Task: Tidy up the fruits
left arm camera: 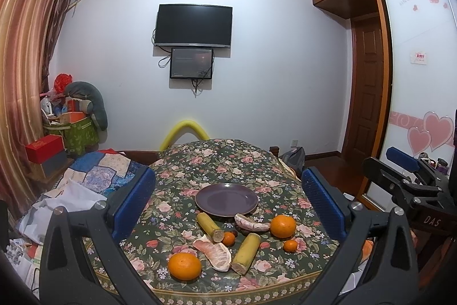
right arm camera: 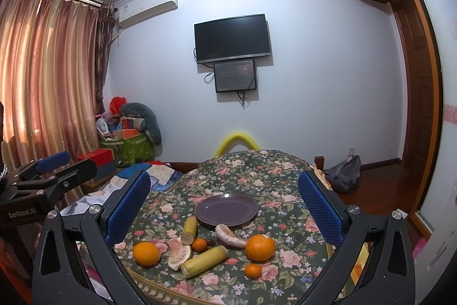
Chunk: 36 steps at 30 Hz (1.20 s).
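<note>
A round table (left arm camera: 251,162) under a floral cloth carries 1 container, a purple plate (left arm camera: 227,199), whose surface holds nothing. All the fruit lies on the cloth in front of the plate.

Left to right in the left wrist view: a large orange (left arm camera: 184,265) near the front edge; a peeled pomelo segment (left arm camera: 216,253) just beside it; a short yellow-green cane piece (left arm camera: 210,227) whose far end reaches the plate rim; a small tangerine (left arm camera: 228,238) next to that cane's cut end, with a small dark brown item (left arm camera: 234,233), too small to identify, beside it; a second cane piece (left arm camera: 246,253) pointing toward the viewer; a curved pomelo segment (left arm camera: 251,223) just in front of the plate; a second large orange (left arm camera: 283,226); and a second small tangerine (left arm camera: 290,245) in front of that orange.

The left gripper (left arm camera: 227,205) has its blue-padded fingers spread wide, framing the plate and fruit, touching nothing. The right gripper (right arm camera: 225,207) is likewise spread wide and empty, clear of the table.

Beyond the table, at far left, a green fabric bin (left arm camera: 78,133) is filled with boxes and assorted household items.
</note>
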{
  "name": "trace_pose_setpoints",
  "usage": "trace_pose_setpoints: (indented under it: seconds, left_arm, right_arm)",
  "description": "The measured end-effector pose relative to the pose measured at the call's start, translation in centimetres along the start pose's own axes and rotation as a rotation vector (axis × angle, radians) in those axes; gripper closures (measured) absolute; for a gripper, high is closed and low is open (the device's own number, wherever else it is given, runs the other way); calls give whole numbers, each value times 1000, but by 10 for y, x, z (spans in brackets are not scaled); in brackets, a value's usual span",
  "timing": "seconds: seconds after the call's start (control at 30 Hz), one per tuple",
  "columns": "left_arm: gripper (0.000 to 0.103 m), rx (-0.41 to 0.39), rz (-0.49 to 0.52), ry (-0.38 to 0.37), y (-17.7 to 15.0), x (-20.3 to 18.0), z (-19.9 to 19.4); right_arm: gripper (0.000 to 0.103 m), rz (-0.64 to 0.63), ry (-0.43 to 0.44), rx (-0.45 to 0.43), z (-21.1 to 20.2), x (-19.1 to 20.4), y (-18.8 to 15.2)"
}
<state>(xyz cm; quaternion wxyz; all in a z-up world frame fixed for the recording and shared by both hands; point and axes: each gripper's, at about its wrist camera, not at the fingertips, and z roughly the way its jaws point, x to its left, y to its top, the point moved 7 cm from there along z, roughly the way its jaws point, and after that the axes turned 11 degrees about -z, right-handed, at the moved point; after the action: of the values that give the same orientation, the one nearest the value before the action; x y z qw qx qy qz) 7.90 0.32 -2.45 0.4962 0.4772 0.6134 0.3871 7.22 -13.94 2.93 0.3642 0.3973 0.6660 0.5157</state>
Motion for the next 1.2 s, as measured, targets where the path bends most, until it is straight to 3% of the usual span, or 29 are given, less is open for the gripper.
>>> trace_pose_setpoints:
  seconds: [0.5, 0.63, 0.97, 1.2]
  left_arm:
    - [0, 11, -7, -1, -3, 4, 6]
    - [0, 37, -19, 33, -9, 16, 17]
    - [6, 181, -71, 138, -41, 73, 62]
    - [11, 333, -84, 187, -86, 105, 105]
  right_arm:
    - [0, 1, 6, 37, 10, 1, -7]
    - [0, 4, 30, 69, 18, 1, -18]
    - [21, -7, 32, 211, 46, -10, -59]
    - [21, 21, 25, 320, 67, -21, -91]
